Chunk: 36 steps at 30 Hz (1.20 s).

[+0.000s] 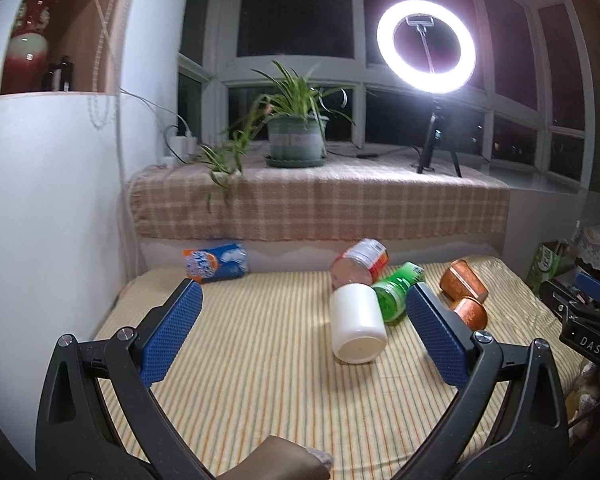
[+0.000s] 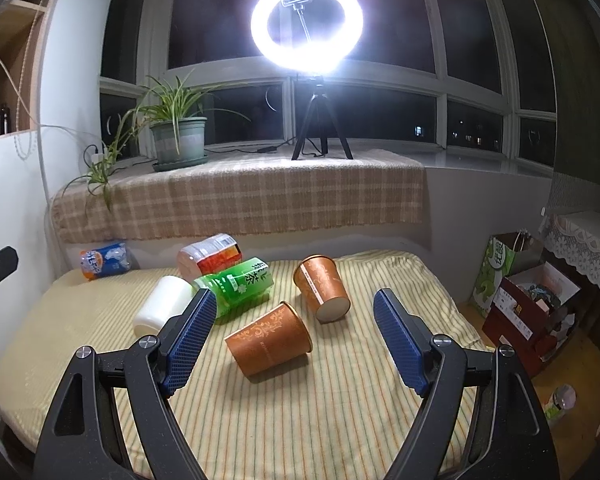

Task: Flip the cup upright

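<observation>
1. The left tool (image 1: 304, 300) has its blue pads spread wide apart above the striped bed (image 1: 260, 380), gripping nothing.
2. The right tool (image 2: 290, 312) is likewise spread wide and empty.
3. The near brown cup (image 2: 269, 339) lies on its side between the right tool's pads, mouth toward the right.
4. The far brown cup (image 2: 321, 288) lies tipped just behind it, base toward the camera.
5. A white cup (image 1: 357, 323) lies on its side between the left tool's pads, touching a green bottle (image 1: 398, 288).
6. A red-labelled bottle (image 2: 210, 254) lies behind the green one; a blue-labelled bottle (image 2: 105, 260) rests at the bed's far left edge.
7. A ring light (image 2: 307, 24) and a potted plant (image 2: 179, 136) stand on the checked sill.
</observation>
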{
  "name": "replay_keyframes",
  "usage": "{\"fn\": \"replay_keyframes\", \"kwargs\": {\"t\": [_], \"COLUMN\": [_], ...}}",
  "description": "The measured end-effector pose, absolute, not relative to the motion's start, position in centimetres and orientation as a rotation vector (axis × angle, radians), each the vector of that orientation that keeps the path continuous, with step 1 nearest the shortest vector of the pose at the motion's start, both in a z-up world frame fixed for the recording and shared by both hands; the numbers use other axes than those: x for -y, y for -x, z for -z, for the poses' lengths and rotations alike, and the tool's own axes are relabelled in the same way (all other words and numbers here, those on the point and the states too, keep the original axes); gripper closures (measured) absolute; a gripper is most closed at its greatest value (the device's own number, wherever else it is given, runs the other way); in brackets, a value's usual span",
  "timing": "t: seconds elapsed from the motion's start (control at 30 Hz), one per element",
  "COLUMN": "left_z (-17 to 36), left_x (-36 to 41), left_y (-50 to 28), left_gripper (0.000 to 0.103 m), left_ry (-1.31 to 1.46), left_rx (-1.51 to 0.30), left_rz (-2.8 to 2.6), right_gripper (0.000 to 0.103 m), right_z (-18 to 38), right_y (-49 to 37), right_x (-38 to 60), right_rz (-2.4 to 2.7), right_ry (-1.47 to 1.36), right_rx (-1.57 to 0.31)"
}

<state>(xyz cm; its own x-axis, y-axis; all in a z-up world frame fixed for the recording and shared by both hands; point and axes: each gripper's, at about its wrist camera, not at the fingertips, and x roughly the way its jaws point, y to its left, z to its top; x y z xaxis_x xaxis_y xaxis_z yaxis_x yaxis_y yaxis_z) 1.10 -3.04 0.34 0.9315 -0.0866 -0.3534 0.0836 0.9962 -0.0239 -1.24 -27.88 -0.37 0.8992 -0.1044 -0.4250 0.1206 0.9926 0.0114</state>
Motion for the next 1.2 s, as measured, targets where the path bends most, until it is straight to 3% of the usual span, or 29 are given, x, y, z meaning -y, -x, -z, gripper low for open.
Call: {"fn": "replay_keyframes", "kwargs": {"t": [0.5, 1.2], "left_z": [0.4, 5.3], "left_x": [4.5, 8.4], "left_y": [-9.1, -28.8], "left_gripper": [0.000, 0.000], "left_ry": [-0.001, 0.078], "left_rx": [-0.524, -0.896], "left_rz": [0.266, 0.453], "right_gripper": [0.021, 0.021], "right_z": [1.6, 3.9], "right_y": [0.0, -2.1], "right_x": [29.3, 31.1], "right_rz": [0.151, 0.190], "right_ry": [-0.046, -0.067], "right_rx": [-0.473, -0.535]}}
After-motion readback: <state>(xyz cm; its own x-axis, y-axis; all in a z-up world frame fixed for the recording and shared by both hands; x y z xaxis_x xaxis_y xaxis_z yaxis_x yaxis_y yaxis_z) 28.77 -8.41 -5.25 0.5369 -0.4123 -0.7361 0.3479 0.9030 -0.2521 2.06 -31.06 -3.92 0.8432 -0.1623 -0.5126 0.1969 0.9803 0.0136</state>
